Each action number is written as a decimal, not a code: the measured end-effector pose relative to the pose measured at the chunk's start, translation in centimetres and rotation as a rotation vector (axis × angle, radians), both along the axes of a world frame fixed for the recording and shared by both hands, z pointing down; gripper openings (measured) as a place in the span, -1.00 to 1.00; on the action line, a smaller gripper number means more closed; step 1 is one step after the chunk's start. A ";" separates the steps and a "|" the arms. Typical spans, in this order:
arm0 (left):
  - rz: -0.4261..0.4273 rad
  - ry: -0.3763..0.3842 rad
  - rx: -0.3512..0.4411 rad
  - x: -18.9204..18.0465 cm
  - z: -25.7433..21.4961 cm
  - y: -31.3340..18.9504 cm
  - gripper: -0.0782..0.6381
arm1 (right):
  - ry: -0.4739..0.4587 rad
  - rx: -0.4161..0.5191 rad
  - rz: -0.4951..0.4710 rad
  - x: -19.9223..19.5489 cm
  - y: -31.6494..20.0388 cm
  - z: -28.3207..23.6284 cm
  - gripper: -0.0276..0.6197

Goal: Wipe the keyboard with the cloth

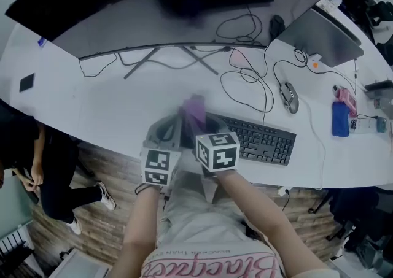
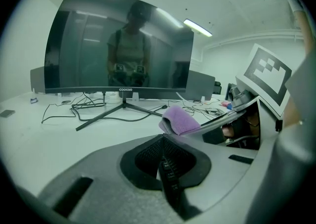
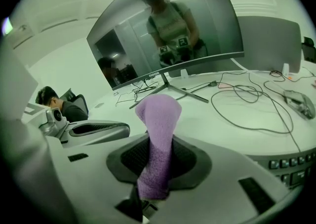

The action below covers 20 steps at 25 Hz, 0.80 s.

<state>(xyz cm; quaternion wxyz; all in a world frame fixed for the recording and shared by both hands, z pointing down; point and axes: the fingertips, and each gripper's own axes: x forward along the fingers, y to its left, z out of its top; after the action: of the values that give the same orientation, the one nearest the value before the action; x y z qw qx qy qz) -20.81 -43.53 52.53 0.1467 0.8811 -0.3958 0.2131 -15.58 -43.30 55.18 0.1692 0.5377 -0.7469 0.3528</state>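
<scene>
A purple cloth (image 1: pixel 195 110) sticks up from between the jaws of my right gripper (image 1: pixel 198 122), which is shut on it just left of the black keyboard (image 1: pixel 261 140). In the right gripper view the cloth (image 3: pixel 158 112) stands up folded out of the closed jaws, and the keyboard's (image 3: pixel 292 164) keys show at the lower right. My left gripper (image 1: pixel 174 126) sits beside the right one, shut with nothing in it. From the left gripper view, its jaws (image 2: pixel 162 141) meet with no gap, and the cloth (image 2: pixel 179 120) shows just beyond, to the right.
A wide curved monitor (image 1: pixel 153 10) on a tripod stand fills the back of the white desk (image 1: pixel 92 108). Loose cables (image 1: pixel 249 80), a mouse (image 1: pixel 290 97) and a laptop (image 1: pixel 320 36) lie to the right. A blue object (image 1: pixel 340 118) rests near the right edge. A person (image 1: pixel 43 172) sits at the left.
</scene>
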 end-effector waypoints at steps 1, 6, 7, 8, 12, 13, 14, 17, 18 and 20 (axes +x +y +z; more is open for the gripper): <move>0.002 -0.002 0.000 0.4 0.0 0.1 -0.76 | 0.001 0.001 0.002 0.4 0.1 0.0 -0.62; 0.008 -0.016 0.001 2.2 0.0 1.1 -0.76 | -0.006 0.003 0.007 2.1 0.8 0.1 -0.63; 0.008 -0.019 0.002 2.5 0.0 1.2 -0.76 | -0.006 0.004 0.007 2.5 1.0 0.1 -0.62; 0.008 -0.021 0.003 2.7 0.0 1.4 -0.76 | -0.006 0.005 0.007 2.8 1.1 0.1 -0.63; 0.016 -0.031 0.006 4.0 -0.2 2.2 -0.76 | -0.001 0.005 0.014 4.2 1.7 0.1 -0.62; 0.018 -0.033 0.006 4.4 -0.2 2.4 -0.76 | 0.001 0.005 0.015 4.6 1.9 0.1 -0.62; 0.022 -0.034 0.007 4.9 -0.2 2.6 -0.76 | 0.002 0.005 0.017 5.0 2.1 0.1 -0.62; 0.033 -0.039 0.009 6.4 -0.2 3.3 -0.76 | 0.004 0.005 0.026 6.6 2.7 0.1 -0.62; 0.037 -0.040 0.009 6.9 -0.2 3.6 -0.76 | 0.004 0.005 0.030 7.2 3.0 0.2 -0.62; 0.042 -0.044 0.010 8.0 -0.2 4.0 -0.76 | 0.003 0.004 0.036 8.3 3.6 0.1 -0.62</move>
<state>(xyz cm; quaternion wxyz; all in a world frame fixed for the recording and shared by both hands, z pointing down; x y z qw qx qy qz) -12.86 -39.49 52.33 0.1290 0.8851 -0.3814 0.2332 -7.30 -39.74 55.33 0.1629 0.5517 -0.7376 0.3535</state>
